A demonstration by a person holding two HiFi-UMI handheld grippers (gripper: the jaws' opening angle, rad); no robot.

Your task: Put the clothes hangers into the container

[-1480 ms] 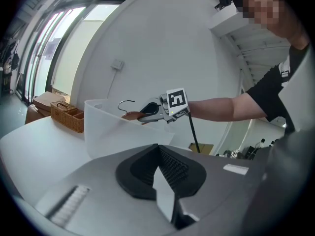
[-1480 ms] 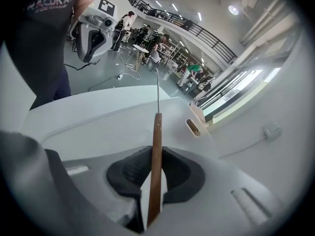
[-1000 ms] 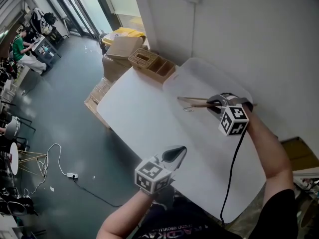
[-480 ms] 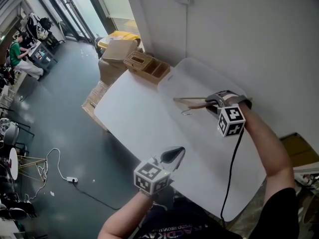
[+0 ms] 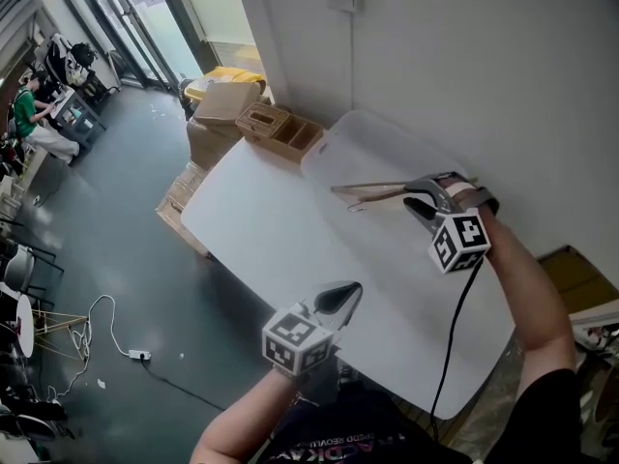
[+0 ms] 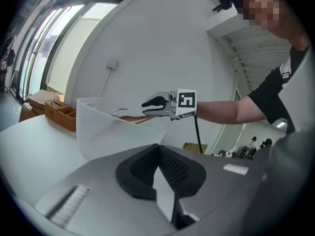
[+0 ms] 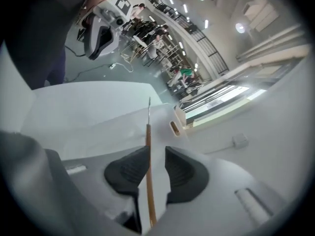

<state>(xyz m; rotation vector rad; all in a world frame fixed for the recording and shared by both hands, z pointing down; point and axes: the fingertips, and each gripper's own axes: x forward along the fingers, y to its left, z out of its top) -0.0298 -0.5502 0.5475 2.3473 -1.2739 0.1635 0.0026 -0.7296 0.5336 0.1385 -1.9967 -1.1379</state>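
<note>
- Clothes hanger [image 5: 372, 191] first, by way of the largest thing below it: a white worktop [image 5: 261, 211] that runs from the near right to the far left.
- At the worktop's far right stands the container [image 5: 360, 135], a translucent white tub set against the wall. Just beyond its far left corner is a wicker basket [image 5: 280, 130].
- The hanger is 1 wooden piece with a metal hook. It is held in the air over the container's opening, about level with the rim in the left gripper view, and does not look to rest on anything yet.
- Its long axis runs left to right across the tub. The hook points left, away from the right tool [image 5: 418, 198], which has it by the right end.
- The right tool's 2 pads are closed on the thin wooden bar, which shows edge-on between them.
- The left tool [image 5: 340, 298] hovers at the worktop's near edge, well apart from the tub. Its pads are together with nothing between them, so the right hand is the nearer one.
- The coming move, as I judge it, is downward: lower the hanger into the tub and let go, keeping the hook clear of the left wall.
- Against 0.5 s ago, the right hand has rolled, bringing its marker cube nearer, and the hanger sits a touch higher; the left tool has stayed put.
</note>
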